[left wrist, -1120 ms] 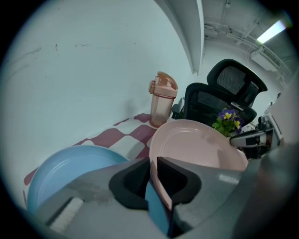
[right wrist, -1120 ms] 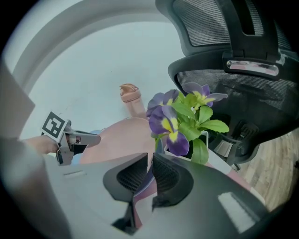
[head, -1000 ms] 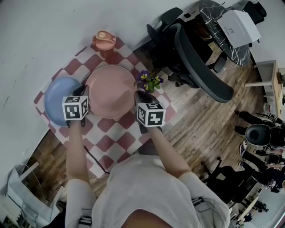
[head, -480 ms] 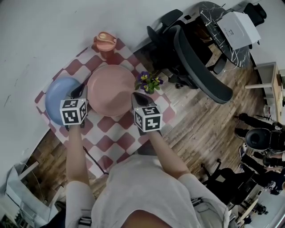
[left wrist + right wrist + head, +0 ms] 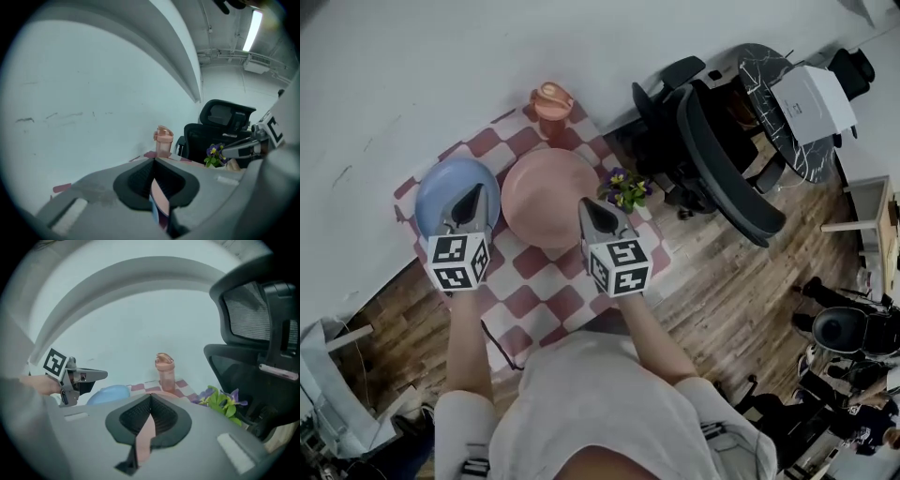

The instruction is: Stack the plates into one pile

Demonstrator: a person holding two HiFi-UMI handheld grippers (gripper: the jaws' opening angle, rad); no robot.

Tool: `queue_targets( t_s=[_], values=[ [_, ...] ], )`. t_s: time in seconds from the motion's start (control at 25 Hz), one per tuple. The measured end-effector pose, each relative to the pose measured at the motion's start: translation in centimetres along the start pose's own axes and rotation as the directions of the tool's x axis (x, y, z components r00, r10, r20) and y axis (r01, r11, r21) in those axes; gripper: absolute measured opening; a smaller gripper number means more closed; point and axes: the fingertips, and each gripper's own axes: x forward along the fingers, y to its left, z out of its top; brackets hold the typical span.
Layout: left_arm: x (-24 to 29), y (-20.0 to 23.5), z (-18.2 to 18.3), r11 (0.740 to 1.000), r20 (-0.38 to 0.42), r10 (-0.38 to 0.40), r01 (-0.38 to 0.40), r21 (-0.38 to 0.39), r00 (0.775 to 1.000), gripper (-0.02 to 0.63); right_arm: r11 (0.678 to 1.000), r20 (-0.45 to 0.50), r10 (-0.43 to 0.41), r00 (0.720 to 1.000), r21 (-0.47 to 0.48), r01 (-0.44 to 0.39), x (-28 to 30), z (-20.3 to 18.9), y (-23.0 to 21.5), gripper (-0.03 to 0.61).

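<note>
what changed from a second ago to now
The left gripper and the right gripper both rose from the two sides of the pink plate. Their jaws have just been closing and are now shut with nothing between them, so nothing was picked up. The pink plate and blue plate lie side by side on the checked cloth as before, unstacked. The cup and flowers stayed put.

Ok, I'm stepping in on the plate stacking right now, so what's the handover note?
Left gripper: fingers shut, empty, above the blue plate.
Right gripper: fingers just closed, nothing between them, over the right edge of the pink plate.
Both plates lie side by side on the checkered cloth.
Done: nothing stacked.
To do: put one plate on the other.
</note>
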Motion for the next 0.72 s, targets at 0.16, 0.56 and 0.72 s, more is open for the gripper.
queue_targets(
  t_s=[0.16,0.56,0.72],
  values=[
    [-3.3,0.4,1.5,0.998,0.081,0.054,-0.052,-0.021,0.995,0.002,0.997,0.051,0.051,0.997,-0.054,-0.048,-0.5,2.5,2.0,-0.002],
    [-13.4,2.9,4.4,0.962,0.266,0.273,-0.253,-0.105,0.925,0.002,0.971,0.177,0.189,0.966,-0.178,-0.158,-1.5,8.5,6.9,-0.002],
    [-17.5,3.7,4.6,0.935,0.315,0.351,-0.316,-0.159,0.882,0.002,0.956,0.206,0.246,0.947,-0.215,-0.202,-1.7,10.2,8.8,-0.002]
  ],
)
